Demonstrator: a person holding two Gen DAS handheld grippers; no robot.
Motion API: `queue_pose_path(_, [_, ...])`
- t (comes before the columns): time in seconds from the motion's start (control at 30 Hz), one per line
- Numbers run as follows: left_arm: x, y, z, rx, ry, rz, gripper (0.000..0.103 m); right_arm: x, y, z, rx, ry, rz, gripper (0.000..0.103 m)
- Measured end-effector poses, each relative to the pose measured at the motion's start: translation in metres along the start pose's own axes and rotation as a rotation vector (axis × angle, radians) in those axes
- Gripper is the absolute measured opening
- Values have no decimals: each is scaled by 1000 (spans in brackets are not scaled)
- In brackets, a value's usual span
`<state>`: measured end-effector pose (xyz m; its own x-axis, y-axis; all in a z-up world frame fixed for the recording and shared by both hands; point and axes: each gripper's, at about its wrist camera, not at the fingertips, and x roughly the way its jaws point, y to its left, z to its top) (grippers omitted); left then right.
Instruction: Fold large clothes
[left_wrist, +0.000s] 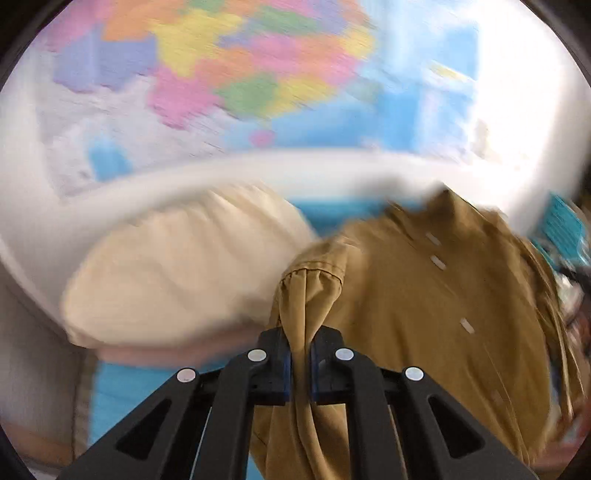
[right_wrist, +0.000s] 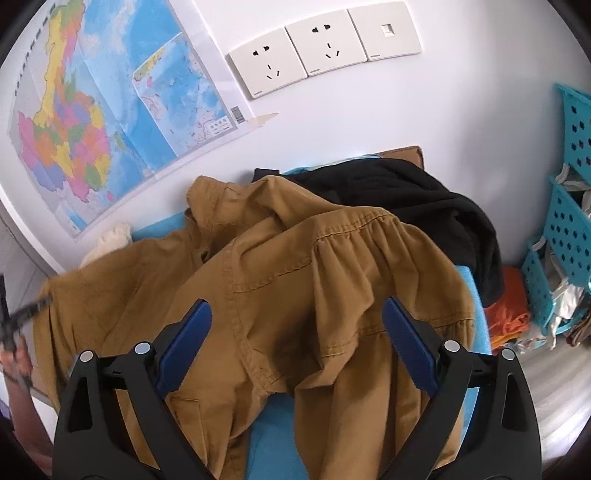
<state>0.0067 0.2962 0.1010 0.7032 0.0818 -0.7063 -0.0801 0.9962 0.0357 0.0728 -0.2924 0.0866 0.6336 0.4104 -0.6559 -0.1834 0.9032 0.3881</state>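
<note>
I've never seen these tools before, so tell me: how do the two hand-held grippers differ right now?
The left hand-held gripper is shut, pinching a bunched fold of the tan jacket; the right hand-held gripper is wide open, gripping nothing, with the jacket lying between its fingers. Both have black frames and blue pads.

White wall (right_wrist: 461, 122) fills the background. A coloured map (right_wrist: 92, 122) hangs on it, left of three wall plates (right_wrist: 325, 48) set in a row: two sockets, then a data port furthest from the map. A strip of tape (right_wrist: 260, 121) sticks out at the map's lower right corner. Stacked teal baskets (right_wrist: 570, 221) with round holes stand far right of the map, against the wall. Pale floor (right_wrist: 554, 398) lies below the baskets. Light is bright and even. The left wrist view shows the map blurred
</note>
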Motion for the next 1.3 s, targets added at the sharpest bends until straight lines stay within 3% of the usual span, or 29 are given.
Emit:
queue_pose_path(0.07, [15, 16, 14, -24, 10, 73, 8, 1, 2, -2, -10, -1, 8, 92])
queue_pose_path(0.13, [52, 31, 21, -15, 56, 310, 15, 4, 3, -7, -11, 11, 25, 92])
queue_pose_path(0.17, [73, 32, 19, 8, 86, 445, 32, 5, 4, -10, -13, 17, 36, 92])
queue_pose_path(0.2, [87, 30, 17, 23, 113, 507, 49, 5, 5, -13, -15, 22, 41, 92])
queue_pose_path(0.27, [116, 25, 4, 64, 171, 622, 56, 6, 6, -23, -19, 43, 64, 92])
queue_pose_path(0.3, [115, 22, -4, 73, 169, 637, 56, 6, 6, -28, -18, 53, 80, 92])
queue_pose_path(0.33, [111, 15, -11, 75, 151, 613, 56, 4, 7, -37, -20, 72, 96, 92])
queue_pose_path(0.4, [89, 1, -22, 73, 79, 535, 74, -1, 8, -56, -30, 102, 123, 90])
queue_pose_path(0.47, [58, -19, -33, 103, -25, 428, 81, -4, 9, -75, -36, 143, 153, 83])
queue_pose_path(0.53, [33, -36, -43, 140, -87, 352, 83, -6, 11, -97, -46, 183, 187, 68])
queue_pose_path(0.6, [19, -53, -51, 140, -93, 250, 84, -7, 16, -123, -58, 224, 199, 60])
queue_pose_path(0.63, [14, -59, -56, 135, -82, 161, 84, -7, 17, -131, -58, 247, 199, 59])
queue_pose_path(0.7, [11, -75, -69, 145, -56, 0, 84, -10, 20, -151, -38, 273, 226, 62])
queue_pose_path(0.73, [9, -84, -77, 159, -52, -31, 84, -12, 22, -158, -27, 283, 255, 68])
queue_pose_path(0.8, [12, -102, -89, 194, -31, -72, 84, -20, 27, -169, -23, 269, 320, 83])
queue_pose_path(0.87, [18, -116, -101, 198, 0, -111, 84, -22, 36, -177, -35, 257, 344, 83])
queue_pose_path(0.93, [31, -126, -108, 206, 32, -139, 84, -17, 45, -185, -51, 261, 327, 68])
queue_pose_path(0.97, [44, -124, -108, 209, 39, -142, 84, -16, 50, -187, -71, 241, 305, 65])
queue_pose_path(1.03, [54, -135, -116, 206, 68, -149, 84, -10, 57, -189, -77, 254, 319, 23])
queue_pose_path(1.07, [58, -136, -117, 198, 80, -154, 84, -9, 57, -189, -69, 256, 315, 16])
queue_pose_path(1.17, [60, -135, -120, 177, 93, -155, 84, -21, 45, -183, -27, 240, 346, 10])
queue_pose_path(1.3, [58, -127, -123, 180, 93, -121, 84, -98, 3, -165, 51, 107, 344, 7])
